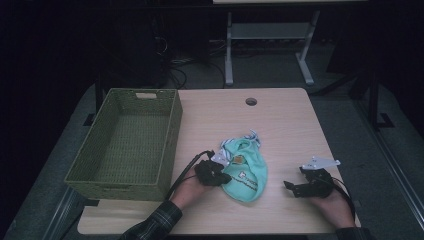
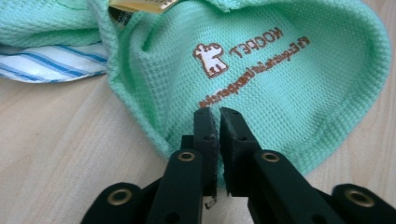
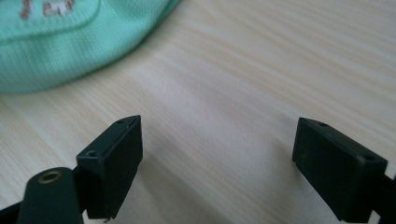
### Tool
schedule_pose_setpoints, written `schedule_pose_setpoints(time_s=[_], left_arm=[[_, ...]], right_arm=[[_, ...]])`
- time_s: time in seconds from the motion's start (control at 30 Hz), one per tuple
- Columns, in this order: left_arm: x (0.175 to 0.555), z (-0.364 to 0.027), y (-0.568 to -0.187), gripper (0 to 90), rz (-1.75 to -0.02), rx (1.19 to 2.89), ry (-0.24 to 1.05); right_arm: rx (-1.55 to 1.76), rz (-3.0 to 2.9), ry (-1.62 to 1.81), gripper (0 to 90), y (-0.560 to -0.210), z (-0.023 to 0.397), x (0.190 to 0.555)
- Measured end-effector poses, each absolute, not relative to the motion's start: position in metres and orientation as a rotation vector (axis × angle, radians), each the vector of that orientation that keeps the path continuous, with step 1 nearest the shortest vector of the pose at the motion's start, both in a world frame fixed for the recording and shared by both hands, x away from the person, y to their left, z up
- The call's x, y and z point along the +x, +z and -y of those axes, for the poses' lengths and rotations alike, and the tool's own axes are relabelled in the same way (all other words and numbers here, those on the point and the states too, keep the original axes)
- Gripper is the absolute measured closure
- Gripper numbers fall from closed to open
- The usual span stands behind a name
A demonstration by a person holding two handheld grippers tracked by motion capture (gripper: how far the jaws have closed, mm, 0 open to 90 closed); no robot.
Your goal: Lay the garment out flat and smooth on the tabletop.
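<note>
the mint-green waffle-knit cloth with a brown printed logo (image 2: 261, 70) lies crumpled on the pale wooden tabletop (image 1: 280, 120), right of the green woven basket (image 1: 125, 142). the left gripper (image 2: 218, 112) has its jaws pressed together on the cloth's near edge, apparently pinching only a thin fold; that fold could slip out on lifting, or the cloth could drag and snag on the basket's rim. the right gripper (image 3: 217, 144) hovers with jaws apart over bare tabletop just beside the cloth, offering no support.
</note>
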State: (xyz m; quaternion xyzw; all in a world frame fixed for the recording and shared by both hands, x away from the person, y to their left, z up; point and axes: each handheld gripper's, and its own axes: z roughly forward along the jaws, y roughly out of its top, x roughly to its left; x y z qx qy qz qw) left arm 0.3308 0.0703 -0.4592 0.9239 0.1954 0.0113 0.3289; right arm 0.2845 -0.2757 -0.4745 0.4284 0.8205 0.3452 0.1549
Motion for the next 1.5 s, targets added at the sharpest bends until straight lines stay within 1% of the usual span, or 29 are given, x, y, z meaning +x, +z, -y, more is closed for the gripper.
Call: schedule_pose_setpoints(time_s=[0.07, 0.17, 0.2, 0.23, 0.27, 0.37, 0.4, 0.53, 1.1, 1.5], left_arm=[[0.331, -0.07, -0.46, 86.7, -0.537, 2.396, 0.019], [0.331, -0.07, -0.46, 88.1, -0.539, 2.392, 0.014], [0.332, -0.071, -0.46, 88.1, -0.532, 2.4, 0.014], [0.331, -0.07, -0.461, 88.1, -0.539, 2.392, 0.014], [0.331, -0.07, -0.46, 88.1, -0.537, 2.394, 0.017], [0.331, -0.07, -0.46, 88.3, -0.534, 2.397, 0.02], [0.331, -0.07, -0.46, 88.3, -0.53, 2.398, 0.021], [0.331, -0.07, -0.46, 88.3, -0.522, 2.399, 0.023], [0.332, -0.07, -0.461, 88.3, -0.54, 2.393, 0.009], [0.332, -0.069, -0.46, 88.3, -0.529, 2.407, 0.02]], right_arm=[[1.215, -2.34, 1.002, 20.9, -0.47, 0.276, 0.286], [1.203, -2.331, 1.025, 24.5, -0.464, 0.275, 0.291], [1.2, -2.329, 1.039, 27.9, -0.462, 0.275, 0.293], [1.185, -2.326, 1.067, 33.2, -0.457, 0.273, 0.297], [1.185, -2.326, 1.067, 33.2, -0.457, 0.273, 0.297], [1.145, -2.339, 1.12, 42.2, -0.446, 0.266, 0.309], [1.145, -2.339, 1.12, 42.2, -0.446, 0.266, 0.309], [1.095, -2.354, 1.144, 48.0, -0.438, 0.258, 0.324], [1.058, -2.408, 1.187, 52.9, -0.435, 0.233, 0.384], [1.092, -2.477, 1.144, 54.1, -0.447, 0.221, 0.419]])
